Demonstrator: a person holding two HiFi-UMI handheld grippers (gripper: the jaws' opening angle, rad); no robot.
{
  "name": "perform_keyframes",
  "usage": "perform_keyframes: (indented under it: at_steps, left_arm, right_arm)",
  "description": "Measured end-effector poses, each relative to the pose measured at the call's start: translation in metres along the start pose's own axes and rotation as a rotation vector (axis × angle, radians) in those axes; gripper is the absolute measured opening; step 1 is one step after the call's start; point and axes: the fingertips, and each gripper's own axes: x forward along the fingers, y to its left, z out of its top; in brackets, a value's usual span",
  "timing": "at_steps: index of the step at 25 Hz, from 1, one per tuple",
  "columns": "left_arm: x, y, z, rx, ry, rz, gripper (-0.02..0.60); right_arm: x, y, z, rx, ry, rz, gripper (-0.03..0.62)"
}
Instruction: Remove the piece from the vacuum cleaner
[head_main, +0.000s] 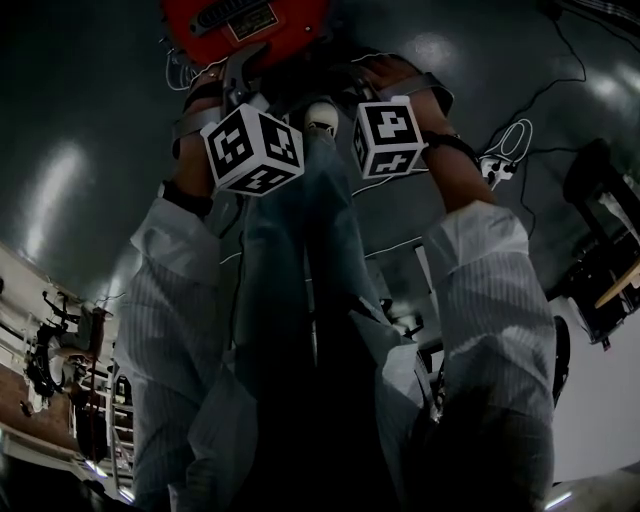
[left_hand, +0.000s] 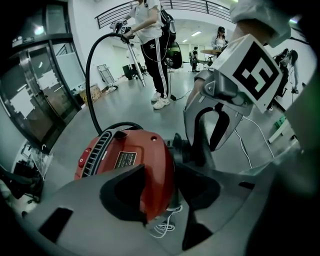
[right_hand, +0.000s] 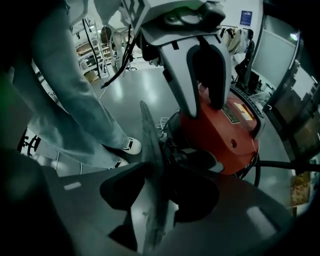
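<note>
Vacuum cleaner (head_main: 245, 25): a red-shelled body on the grey floor (left_hand: 130, 107), just ahead of the wearer's jeans-clad legs (head_main: 300, 260). Both grippers reach down to its near end.
Vacuum's lie: in the left gripper view the vent slots (left_hand: 95, 155) run along its left flank and the label plate (left_hand: 126, 160) faces up. A black hose (left_hand: 92, 65) leaves the far end and arcs up to a person standing in the background (left_hand: 150, 35).
Left gripper (left_hand: 160, 170): claw released, with the jaws spread wide. The end of the red shell stands between them, close against the left jaw. Whether it presses there cannot be told.
Right gripper (right_hand: 157, 166): claw clenched on the piece.
Piece (right_hand: 149, 140): a thin, flat grey slab, seen edge-on between the right jaws.
Piece's long axis: it runs along the claw's own line, from close to the camera out past the jaw tips. The free end points away from the gripper and stands just beside the dark fitting (right_hand: 200, 160) at the vacuum's near end. Whether the two touch cannot be told.
White cord (left_hand: 162, 227): lies in loops on the floor under the shell's near edge.
Marker cubes: in the head view the left cube (head_main: 252, 150) and the right cube (head_main: 388, 135) sit side by side, near each other, above the wearer's knees.
</note>
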Motion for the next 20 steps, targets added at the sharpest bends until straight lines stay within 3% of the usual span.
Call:
perform_keyframes:
  at_steps: [2, 6, 17, 20]
  left_arm:
    - [0.001, 0.001, 0.001, -0.007, 0.001, 0.002, 0.195]
    - [0.0, 0.0, -0.001, -0.002, 0.008, 0.005, 0.195]
    - [0.003, -0.004, -0.003, -0.008, 0.027, 0.049, 0.193]
    - [0.002, -0.006, -0.002, -0.016, 0.034, 0.054, 0.193]
  right_arm:
    - [0.0, -0.001, -0.001, -0.011, 0.017, 0.003, 0.149]
    - [-0.002, 0.011, -0.001, -0.029, 0.026, 0.002, 0.04]
    - [0.001, 0.03, 0.003, 0.118, 0.017, 0.064, 0.029]
    - [-0.001, 0.032, 0.003, 0.129, 0.01, 0.046, 0.031]
